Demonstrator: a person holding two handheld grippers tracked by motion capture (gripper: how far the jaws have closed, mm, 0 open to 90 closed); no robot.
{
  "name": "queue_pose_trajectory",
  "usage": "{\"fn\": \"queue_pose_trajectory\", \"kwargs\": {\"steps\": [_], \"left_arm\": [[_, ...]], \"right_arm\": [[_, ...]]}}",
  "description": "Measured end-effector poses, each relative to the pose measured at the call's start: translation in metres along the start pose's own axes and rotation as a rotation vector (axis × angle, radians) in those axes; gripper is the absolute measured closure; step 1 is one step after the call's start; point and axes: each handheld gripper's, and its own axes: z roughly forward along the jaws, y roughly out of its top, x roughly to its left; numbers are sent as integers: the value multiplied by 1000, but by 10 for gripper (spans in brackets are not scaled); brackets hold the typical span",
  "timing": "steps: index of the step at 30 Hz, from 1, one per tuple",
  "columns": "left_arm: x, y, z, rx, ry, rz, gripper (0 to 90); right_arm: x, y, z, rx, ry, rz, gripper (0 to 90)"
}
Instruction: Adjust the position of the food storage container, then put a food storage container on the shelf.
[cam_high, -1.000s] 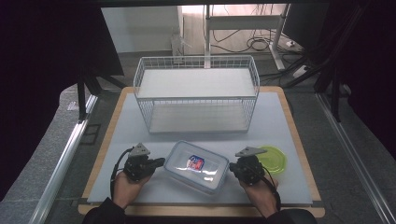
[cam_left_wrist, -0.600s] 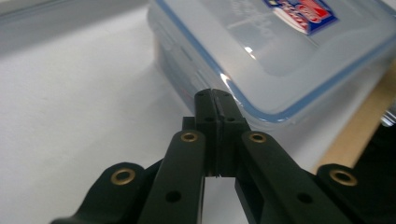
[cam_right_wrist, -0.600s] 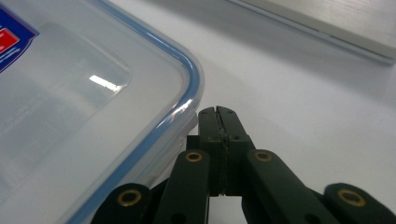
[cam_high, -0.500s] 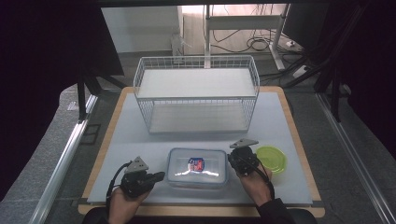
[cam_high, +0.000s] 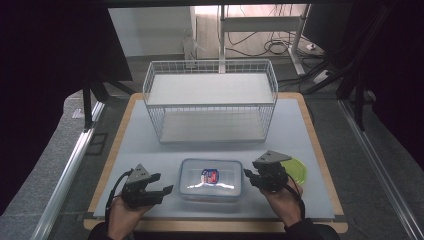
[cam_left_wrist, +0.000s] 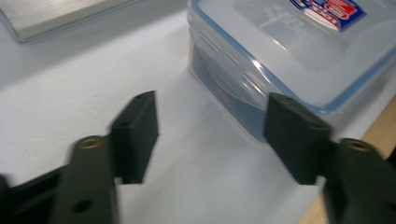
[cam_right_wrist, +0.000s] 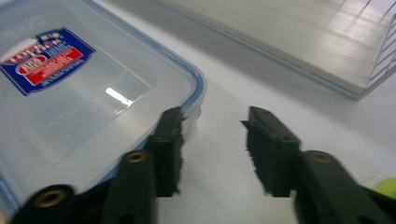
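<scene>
A clear plastic container (cam_high: 211, 179) with a blue-rimmed lid and a red and blue label lies flat on the grey mat near the front edge. My left gripper (cam_high: 162, 189) is just off its left end, open. In the left gripper view the container (cam_left_wrist: 289, 42) sits ahead and to the right of my left gripper (cam_left_wrist: 212, 116). My right gripper (cam_high: 248, 175) is at the container's right end, open. In the right gripper view one jaw of my right gripper (cam_right_wrist: 212, 121) stands beside the container's corner (cam_right_wrist: 84, 93). Both pairs of jaws have just been opening, with only bare mat between them.
A white wire rack (cam_high: 210, 100) with a flat shelf stands at the back of the mat. A green round lid (cam_high: 299, 170) lies just right of my right gripper. The mat (cam_high: 145, 150) rests on a wooden board whose edge runs along the front.
The container has turned from slanted to square with the front edge. My left gripper has drawn back from its left end, toward the front left. Both pairs of jaws now stand apart.
</scene>
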Motion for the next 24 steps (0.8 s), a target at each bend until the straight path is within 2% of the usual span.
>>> {"fn": "queue_pose_trajectory", "kwargs": {"steps": [1,2,6,8,10,13,14,16,20,21,24], "left_arm": [[0,0,0,0,0,0,258],[1,2,0,-4,-16,-9,258],[6,8,2,-5,-69,-22,96],[7,9,3,-8,-78,-22,80],[7,15,6,-7,-93,-14,63],[6,19,9,-6,-106,-11,61],[6,22,13,4,-126,-8,59],[6,24,16,10,-130,-6,52],[8,30,28,24,-177,-31,36],[8,30,28,24,-177,-31,32],[10,34,39,47,-203,-41,27]], "right_arm": [[0,0,0,0,0,0,519],[-1,0,-2,-8,7,3,475],[-7,-2,-9,-32,54,25,307],[-7,-3,-10,-38,66,26,277],[-5,-5,-12,-46,97,33,204],[-2,-6,-11,-48,122,33,167],[0,-6,-9,-38,136,29,128],[2,-7,-7,-32,143,23,111],[10,-8,1,3,169,9,44],[12,-8,3,9,171,6,43],[15,-7,7,29,197,29,25]]}}
